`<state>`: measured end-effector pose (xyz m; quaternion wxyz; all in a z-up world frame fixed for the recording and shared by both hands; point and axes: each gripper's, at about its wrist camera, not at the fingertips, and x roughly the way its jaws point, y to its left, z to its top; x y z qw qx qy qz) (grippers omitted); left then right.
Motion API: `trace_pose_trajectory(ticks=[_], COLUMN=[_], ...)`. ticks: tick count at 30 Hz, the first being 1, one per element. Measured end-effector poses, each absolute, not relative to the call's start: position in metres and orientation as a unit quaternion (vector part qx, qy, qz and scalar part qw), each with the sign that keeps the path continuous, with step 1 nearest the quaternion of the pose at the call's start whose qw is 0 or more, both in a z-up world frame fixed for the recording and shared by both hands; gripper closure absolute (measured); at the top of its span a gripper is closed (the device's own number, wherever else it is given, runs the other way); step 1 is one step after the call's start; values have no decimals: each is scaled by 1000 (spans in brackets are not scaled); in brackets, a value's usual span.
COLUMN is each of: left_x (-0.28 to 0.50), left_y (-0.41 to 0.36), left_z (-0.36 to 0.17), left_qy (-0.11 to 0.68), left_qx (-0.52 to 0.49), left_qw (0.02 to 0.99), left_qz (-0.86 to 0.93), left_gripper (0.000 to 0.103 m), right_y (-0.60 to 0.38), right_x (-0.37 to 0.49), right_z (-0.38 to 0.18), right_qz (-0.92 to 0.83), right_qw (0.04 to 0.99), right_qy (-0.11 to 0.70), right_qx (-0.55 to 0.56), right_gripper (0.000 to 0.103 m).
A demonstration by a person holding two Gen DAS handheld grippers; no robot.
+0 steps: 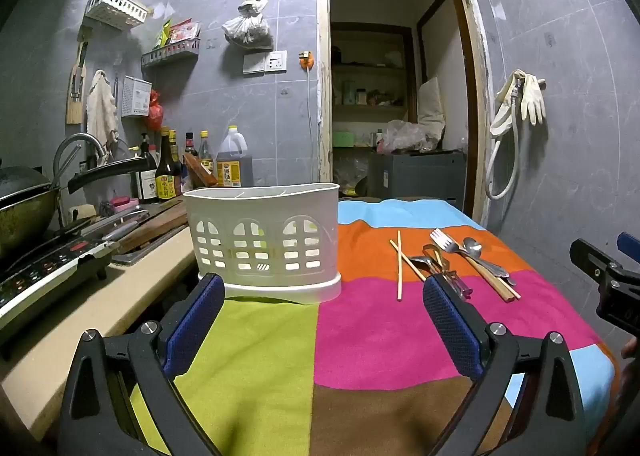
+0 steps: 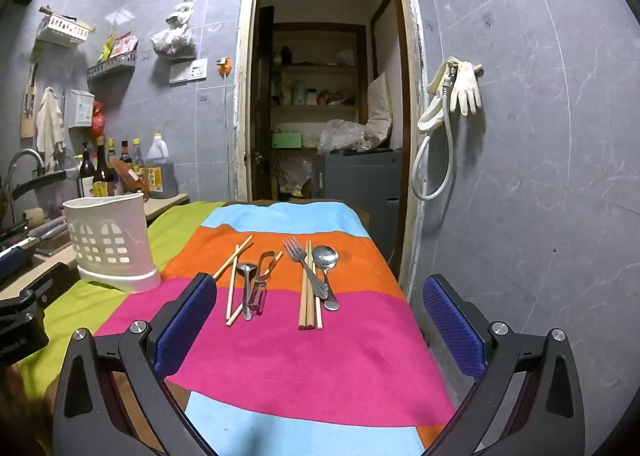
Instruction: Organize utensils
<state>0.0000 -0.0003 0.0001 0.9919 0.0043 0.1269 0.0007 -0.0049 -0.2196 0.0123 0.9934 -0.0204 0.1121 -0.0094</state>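
Both tongs, left gripper [image 1: 323, 292] and right gripper [image 2: 320, 292], gape wide and empty, utensils [image 2: 280, 280] lying just beyond them beside a white caddy [image 1: 264, 232] on a striped cloth [image 2: 320, 356] in a grey-tiled kitchen.

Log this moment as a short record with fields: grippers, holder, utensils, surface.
left gripper: open, holding nothing
right gripper: open, holding nothing
utensil holder: white, slotted, upright on the cloth's left side
fork: beside the spoon, across the chopsticks
peeler: in the left cluster
striped cloth: covers the table
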Motion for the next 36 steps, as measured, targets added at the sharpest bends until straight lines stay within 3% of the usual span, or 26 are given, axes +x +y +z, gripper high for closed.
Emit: trace_pose_trajectory(ticks=[36], left_x=[0], left_y=[0], left_z=[0], left_qy=[128], left_qx=[3], left_qw=[992], left_qz=[1], left_gripper=[5], right_y=[-217], right_x=[-4], right_z=[13], right_qz=[-8], right_qw=[993], right_qy=[115], right_qx=[-16], right_gripper=[0])
